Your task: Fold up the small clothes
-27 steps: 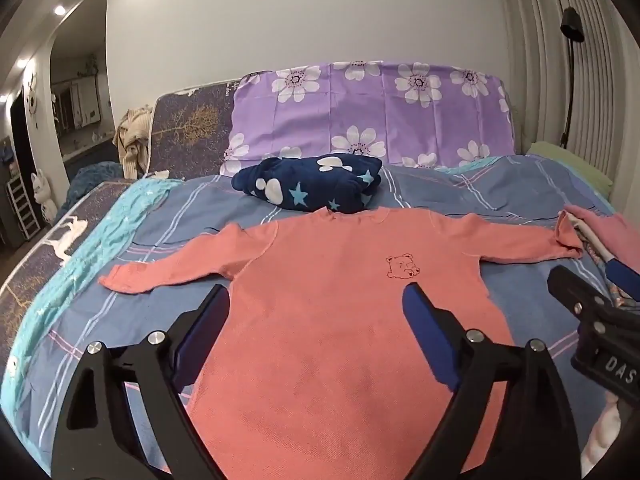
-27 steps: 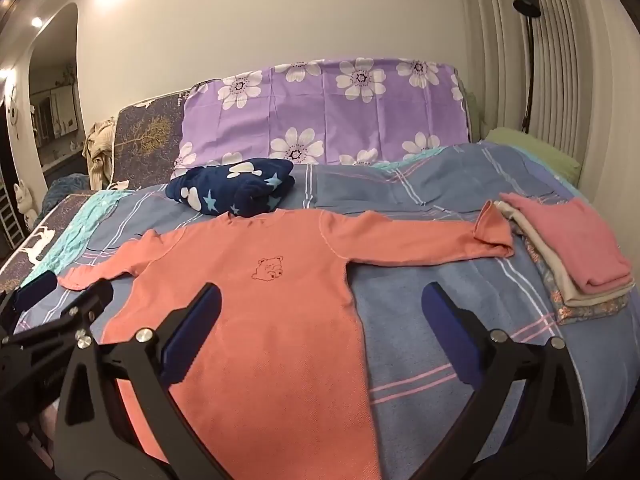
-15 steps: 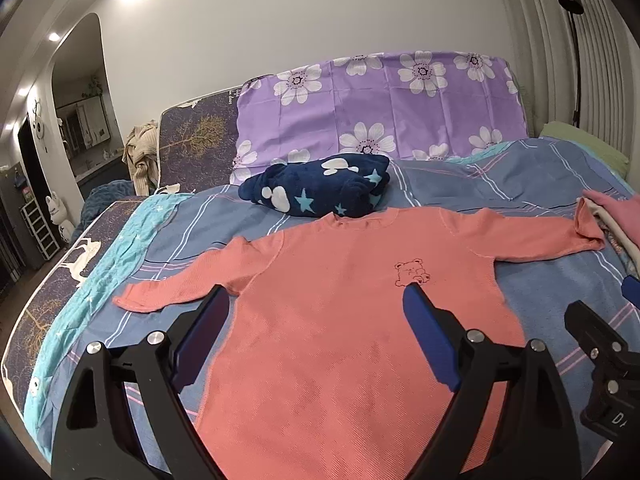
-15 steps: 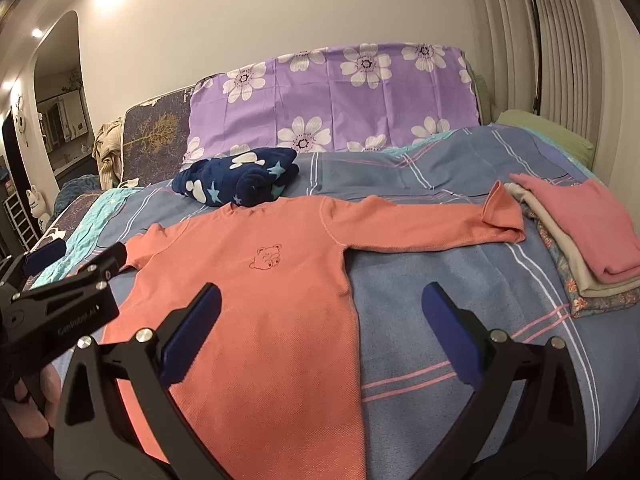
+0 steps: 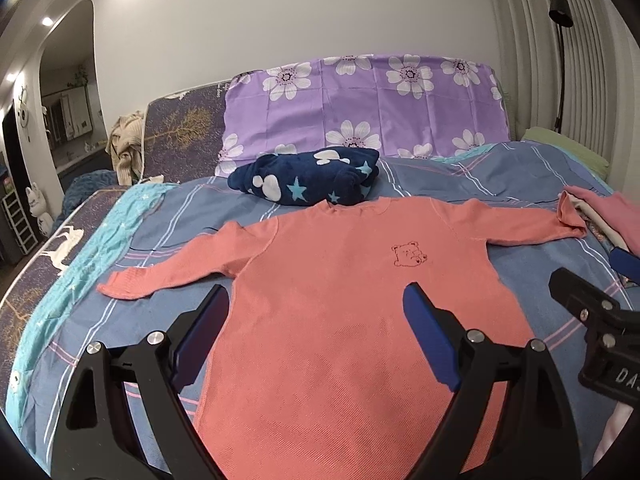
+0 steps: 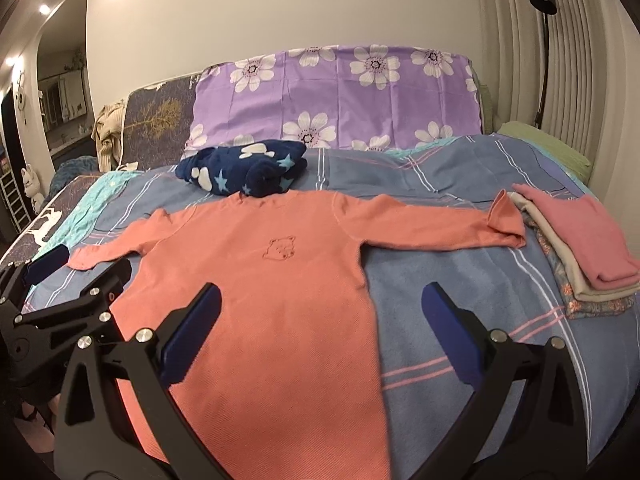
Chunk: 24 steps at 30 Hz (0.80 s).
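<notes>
Salmon long-sleeved top [image 5: 352,320] laid flat on a blue plaid bedspread [image 5: 512,176], both grippers above it with nothing held.

Left wrist view: left gripper [image 5: 316,340] spread wide over the top's lower body; sleeves out to both sides; navy star-print blanket [image 5: 308,182] touching the collar; purple flowered pillow [image 5: 360,108] behind.
Right wrist view: right gripper [image 6: 320,336] spread wide across the top's right hem edge [image 6: 372,320]; stack of folded clothes [image 6: 576,248] beside the right cuff [image 6: 506,220].
</notes>
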Available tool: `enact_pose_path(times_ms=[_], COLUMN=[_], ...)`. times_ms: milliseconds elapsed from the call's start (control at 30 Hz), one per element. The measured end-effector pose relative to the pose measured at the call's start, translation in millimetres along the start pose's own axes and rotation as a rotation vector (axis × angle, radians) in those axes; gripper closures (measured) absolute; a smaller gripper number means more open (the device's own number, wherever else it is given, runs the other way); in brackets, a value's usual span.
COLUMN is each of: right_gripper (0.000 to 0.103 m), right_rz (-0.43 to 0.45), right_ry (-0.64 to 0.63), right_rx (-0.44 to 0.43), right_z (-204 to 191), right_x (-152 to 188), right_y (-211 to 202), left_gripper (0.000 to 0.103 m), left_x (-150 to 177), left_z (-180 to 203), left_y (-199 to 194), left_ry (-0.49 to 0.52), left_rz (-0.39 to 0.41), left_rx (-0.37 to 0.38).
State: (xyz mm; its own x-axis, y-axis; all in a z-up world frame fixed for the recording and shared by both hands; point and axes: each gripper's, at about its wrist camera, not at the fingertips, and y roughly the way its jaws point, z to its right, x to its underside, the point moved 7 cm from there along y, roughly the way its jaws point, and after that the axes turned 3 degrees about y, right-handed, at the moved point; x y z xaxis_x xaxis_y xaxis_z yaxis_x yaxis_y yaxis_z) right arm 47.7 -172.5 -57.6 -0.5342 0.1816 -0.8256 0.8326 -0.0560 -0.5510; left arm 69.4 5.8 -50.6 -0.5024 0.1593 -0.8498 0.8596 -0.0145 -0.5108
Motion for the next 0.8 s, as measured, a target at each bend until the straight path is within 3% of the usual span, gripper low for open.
enact_pose_path(times_ms=[333, 533, 800], right_gripper=[0.002, 0.002, 0.002], right_rz=[-0.004, -0.003, -0.031], right_ry=[-0.027, -0.047, -0.065], right_rx=[0.056, 0.068, 0.086], right_z=[-47.7, -71.9, -80.2], right_x=[6.1, 6.1, 11.2], right_y=[-2.2, 4.6, 20.7], left_gripper=[0.013, 0.013, 0.013], left_x=[26.7, 37.5, 45.8], left_z=[-44.2, -66.6, -75.0], left_y=[-0.8, 8.9, 22.4], left_ry=[-0.023, -0.005, -0.010], left_rz=[-0.022, -0.057, -0.085], left_rx=[0.081, 0.087, 0.116])
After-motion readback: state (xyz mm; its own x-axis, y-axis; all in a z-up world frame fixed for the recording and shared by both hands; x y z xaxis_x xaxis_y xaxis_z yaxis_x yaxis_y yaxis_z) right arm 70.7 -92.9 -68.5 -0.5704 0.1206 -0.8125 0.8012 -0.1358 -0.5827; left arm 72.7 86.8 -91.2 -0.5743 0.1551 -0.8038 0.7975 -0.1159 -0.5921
